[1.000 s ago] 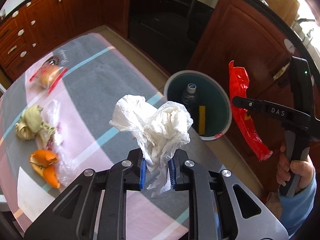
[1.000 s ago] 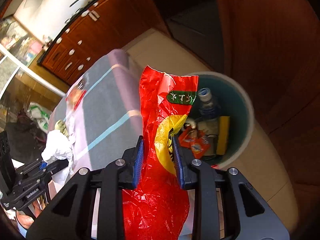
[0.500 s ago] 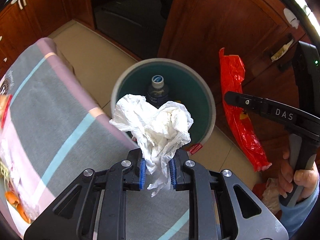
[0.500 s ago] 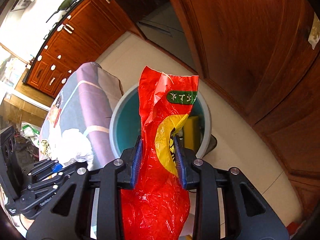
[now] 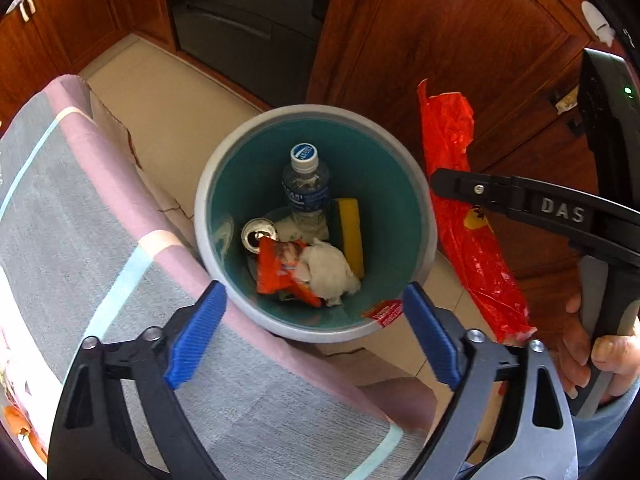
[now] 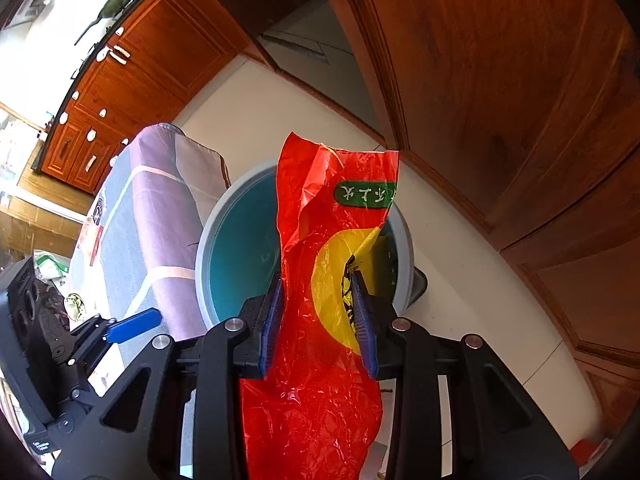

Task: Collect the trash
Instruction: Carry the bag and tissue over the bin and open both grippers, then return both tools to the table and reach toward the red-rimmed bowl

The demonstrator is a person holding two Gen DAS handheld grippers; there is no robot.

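Wooden cabinet doors and pale floor tiles surround a round grey bin with a teal inside, which stands against the edge of a table covered by a striped cloth.

From the left wrist camera the bin's contents are plain: a crumpled white tissue lies near the bottom beside an orange snack wrapper, with a can, a clear bottle and a yellow sponge further in. The left gripper hangs above the bin's near rim, its jaws just sprung wide apart and nothing between them. To the right of the bin this view also shows a person's hand on the other tool's handle.

The right wrist camera hides most of the bin's inside behind a red plastic bag. The right gripper has the bag between its blue pads, which have just eased slightly apart while still touching it; the bag hangs over the bin's far side.
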